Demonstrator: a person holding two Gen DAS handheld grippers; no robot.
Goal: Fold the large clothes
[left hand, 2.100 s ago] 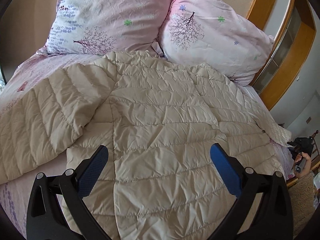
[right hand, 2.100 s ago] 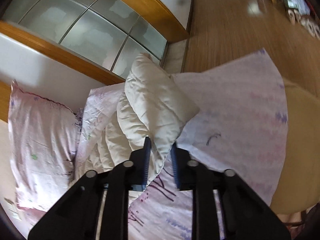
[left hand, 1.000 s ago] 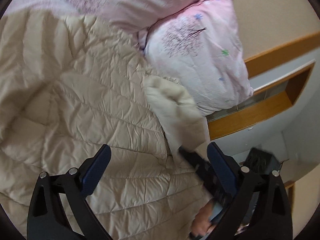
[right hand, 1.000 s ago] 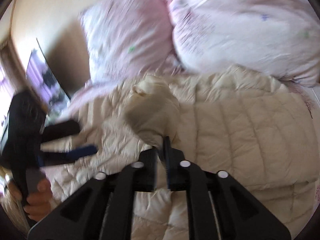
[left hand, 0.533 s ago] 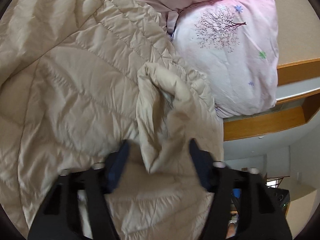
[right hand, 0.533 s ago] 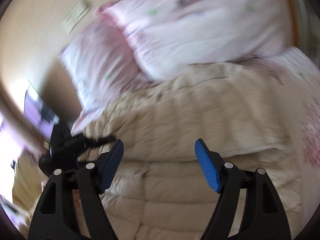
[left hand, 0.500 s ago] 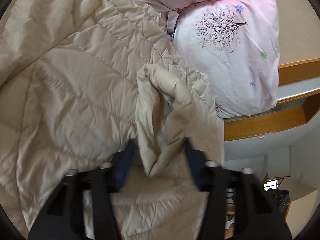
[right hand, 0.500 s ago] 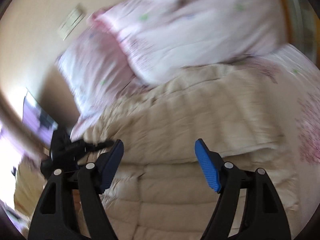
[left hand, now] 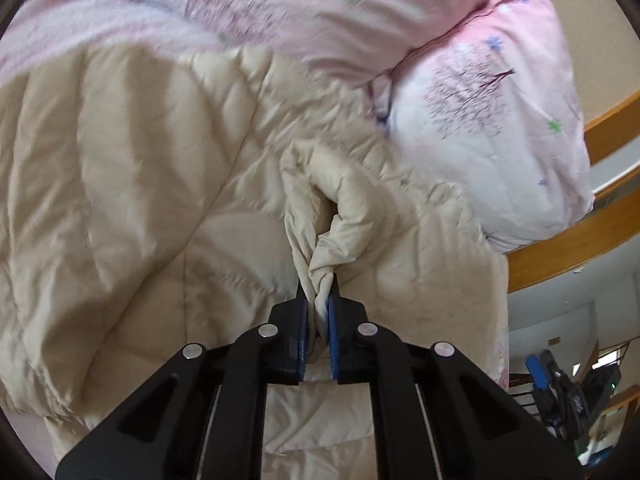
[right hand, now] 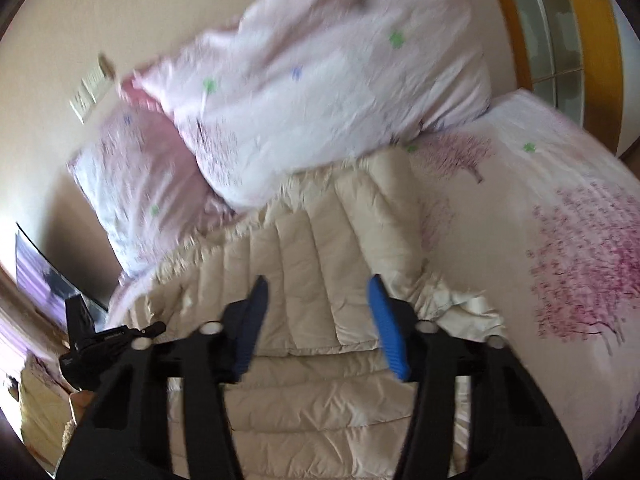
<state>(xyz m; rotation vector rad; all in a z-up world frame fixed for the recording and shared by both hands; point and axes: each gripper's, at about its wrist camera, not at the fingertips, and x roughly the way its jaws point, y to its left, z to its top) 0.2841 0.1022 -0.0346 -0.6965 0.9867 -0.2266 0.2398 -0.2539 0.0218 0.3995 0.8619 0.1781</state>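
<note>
My left gripper (left hand: 318, 302) has just been closing and is now clamped on the bunched cuff end of the sleeve (left hand: 340, 208) of the beige quilted jacket (left hand: 132, 200); the blue pads press the fabric from both sides with no gap to see. The sleeve rises from the pads in a twisted fold and lies over the jacket body. My right gripper (right hand: 320, 320) has its jaws partly apart; they have just been closing, and the pads show no fabric pinched between them, only the quilted panel of the jacket (right hand: 320, 240) lying beyond them. Whether its tips touch the jacket I cannot tell. The jacket is spread across the bed (right hand: 560, 184), its upper edge against the two pink pillows (right hand: 320, 80) at the head of the bed, its right side reaching toward the bed's right edge. In the right wrist view, my left gripper (right hand: 104, 340) appears small at the lower left, blurred.
</note>
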